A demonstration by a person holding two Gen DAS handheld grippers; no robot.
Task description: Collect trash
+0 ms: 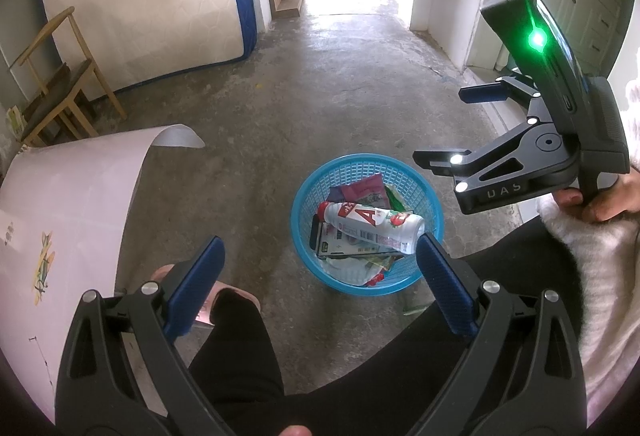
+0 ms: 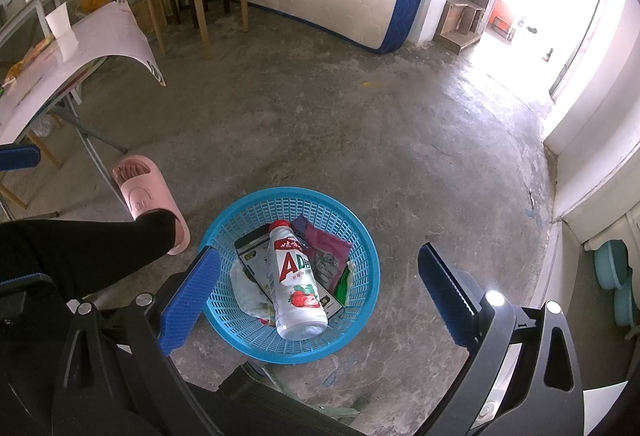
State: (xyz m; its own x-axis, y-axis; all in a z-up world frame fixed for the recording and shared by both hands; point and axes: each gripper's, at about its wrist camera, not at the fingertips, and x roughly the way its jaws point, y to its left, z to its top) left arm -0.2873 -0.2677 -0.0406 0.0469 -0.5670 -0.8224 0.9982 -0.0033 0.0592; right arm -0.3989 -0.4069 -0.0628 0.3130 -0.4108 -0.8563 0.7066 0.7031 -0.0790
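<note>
trash basket (image 2: 362, 256) on floor, bottle (image 2: 296, 284) atop | both grippers' fingers wide, empty | slippered foot (image 2: 148, 195) beside

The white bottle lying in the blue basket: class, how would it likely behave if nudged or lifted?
The white bottle lies on its side atop wrappers, so its round body would probably roll. It is likely light, perhaps empty, though that cannot be seen. Its smooth label may slip between pads.

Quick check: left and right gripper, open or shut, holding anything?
Left gripper: open, empty, above the basket.
Right gripper: open, empty, also over the basket; the bottle lies inside.
</note>
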